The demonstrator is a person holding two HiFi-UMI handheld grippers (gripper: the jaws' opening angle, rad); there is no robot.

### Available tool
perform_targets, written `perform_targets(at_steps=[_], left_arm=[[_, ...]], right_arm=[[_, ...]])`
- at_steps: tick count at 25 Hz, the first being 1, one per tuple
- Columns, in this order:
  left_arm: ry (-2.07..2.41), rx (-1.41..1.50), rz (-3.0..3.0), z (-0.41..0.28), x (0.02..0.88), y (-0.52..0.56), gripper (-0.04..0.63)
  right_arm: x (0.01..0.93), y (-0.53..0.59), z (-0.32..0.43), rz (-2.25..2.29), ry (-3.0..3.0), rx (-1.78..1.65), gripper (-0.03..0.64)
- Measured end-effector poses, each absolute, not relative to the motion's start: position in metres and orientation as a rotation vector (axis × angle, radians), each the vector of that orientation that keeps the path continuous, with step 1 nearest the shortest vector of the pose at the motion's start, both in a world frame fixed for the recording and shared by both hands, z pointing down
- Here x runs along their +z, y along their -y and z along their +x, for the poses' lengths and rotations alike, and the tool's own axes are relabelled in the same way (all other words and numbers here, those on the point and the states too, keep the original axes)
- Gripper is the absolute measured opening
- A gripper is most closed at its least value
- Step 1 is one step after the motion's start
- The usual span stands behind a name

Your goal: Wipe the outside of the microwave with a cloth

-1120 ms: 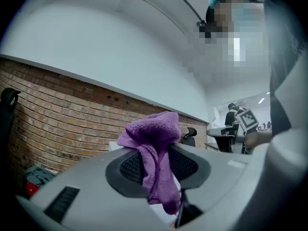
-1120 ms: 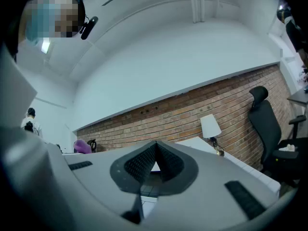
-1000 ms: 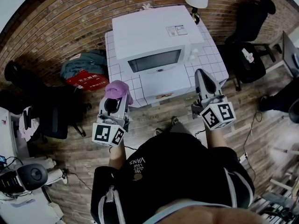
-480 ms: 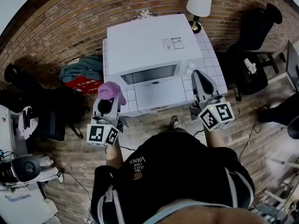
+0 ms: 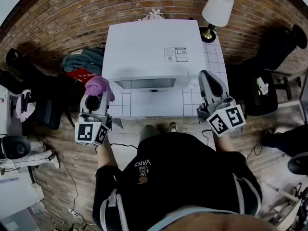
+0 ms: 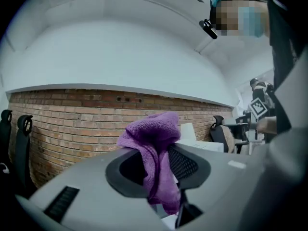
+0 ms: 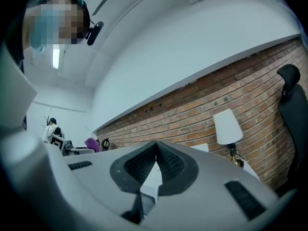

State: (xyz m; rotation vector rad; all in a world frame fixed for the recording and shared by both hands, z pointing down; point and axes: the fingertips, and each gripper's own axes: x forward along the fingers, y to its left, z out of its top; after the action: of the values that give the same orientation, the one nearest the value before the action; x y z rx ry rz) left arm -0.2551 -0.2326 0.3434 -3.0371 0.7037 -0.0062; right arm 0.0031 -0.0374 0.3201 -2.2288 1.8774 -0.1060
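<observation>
A white microwave (image 5: pixel 154 52) stands on a white tiled table (image 5: pixel 211 64), its dark door window facing me. My left gripper (image 5: pixel 97 94) is held left of the microwave's front corner, shut on a purple cloth (image 5: pixel 98 86) that bunches above its jaws and hangs between them (image 6: pixel 156 160). My right gripper (image 5: pixel 210 83) sits at the microwave's front right corner, jaws meeting at the tips with nothing between them (image 7: pixel 155 154). Both grippers point up toward the brick wall.
A lamp with a white shade (image 5: pixel 217 8) stands on the table behind the microwave at right. A red box and teal bundle (image 5: pixel 82 66) lie on the floor at left. Black office chairs (image 5: pixel 269 66) flank the table on both sides.
I have stepped closer, so the microwave now fills more of the head view. The left gripper with the cloth has shifted left and up; the right one has stayed beside the front right corner.
</observation>
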Motion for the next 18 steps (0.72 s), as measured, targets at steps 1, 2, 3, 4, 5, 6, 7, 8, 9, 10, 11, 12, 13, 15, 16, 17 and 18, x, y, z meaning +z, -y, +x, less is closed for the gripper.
perform_targets(at_steps=[1, 2, 3, 4, 5, 6, 7, 8, 9, 10, 11, 12, 13, 15, 16, 17, 18], left_arm=[[-0.705, -0.03, -3.016, -0.252, 0.341, 0.237, 0.129], [-0.698, -0.057, -2.993, -0.25, 0.34, 0.242, 0.129], [-0.683, -0.087, -2.965, -0.246, 0.338, 0.247, 0.129], [-0.662, -0.118, -2.932, -0.242, 0.336, 0.254, 0.129], [-0.635, -0.148, -2.892, -0.236, 0.334, 0.261, 0.129], [-0.601, -0.177, -2.846, -0.229, 0.331, 0.269, 0.129], [-0.562, -0.209, -2.797, -0.221, 0.328, 0.277, 0.129], [-0.521, -0.244, -2.746, -0.214, 0.327, 0.287, 0.129], [-0.478, -0.282, -2.7, -0.206, 0.326, 0.297, 0.129], [-0.435, -0.321, -2.66, -0.198, 0.325, 0.307, 0.129], [-0.394, -0.361, -2.627, -0.19, 0.326, 0.318, 0.129], [-0.356, -0.4, -2.596, -0.182, 0.327, 0.329, 0.129], [-0.322, -0.44, -2.566, -0.174, 0.329, 0.34, 0.129], [-0.258, -0.52, -2.511, -0.158, 0.334, 0.362, 0.129], [-0.229, -0.554, -2.491, -0.15, 0.337, 0.372, 0.129], [-0.202, -0.58, -2.475, -0.143, 0.339, 0.38, 0.129], [-0.177, -0.601, -2.46, -0.136, 0.342, 0.389, 0.129]], right_arm=[[0.319, 0.04, 0.008, -2.224, -1.889, -0.103, 0.0], [0.319, 0.042, 0.011, -2.22, -1.898, -0.101, 0.0], [0.319, 0.044, 0.013, -2.216, -1.902, -0.099, 0.0], [0.318, 0.046, 0.015, -2.214, -1.901, -0.098, 0.0], [0.318, 0.048, 0.018, -2.216, -1.897, -0.097, 0.0], [0.318, 0.05, 0.02, -2.22, -1.89, -0.097, 0.0], [0.319, 0.052, 0.022, -2.229, -1.881, -0.097, 0.0], [0.319, 0.055, 0.023, -2.239, -1.868, -0.1, 0.0], [0.318, 0.057, 0.025, -2.25, -1.852, -0.103, -0.001], [0.318, 0.059, 0.025, -2.26, -1.835, -0.105, 0.0], [0.316, 0.061, 0.026, -2.27, -1.818, -0.107, -0.001], [0.315, 0.064, 0.027, -2.28, -1.802, -0.107, 0.0], [0.315, 0.066, 0.029, -2.291, -1.786, -0.107, 0.0], [0.314, 0.072, 0.031, -2.315, -1.755, -0.105, 0.0], [0.314, 0.075, 0.032, -2.326, -1.741, -0.103, 0.0], [0.314, 0.078, 0.033, -2.335, -1.728, -0.102, 0.0], [0.314, 0.08, 0.033, -2.345, -1.716, -0.102, 0.0]])
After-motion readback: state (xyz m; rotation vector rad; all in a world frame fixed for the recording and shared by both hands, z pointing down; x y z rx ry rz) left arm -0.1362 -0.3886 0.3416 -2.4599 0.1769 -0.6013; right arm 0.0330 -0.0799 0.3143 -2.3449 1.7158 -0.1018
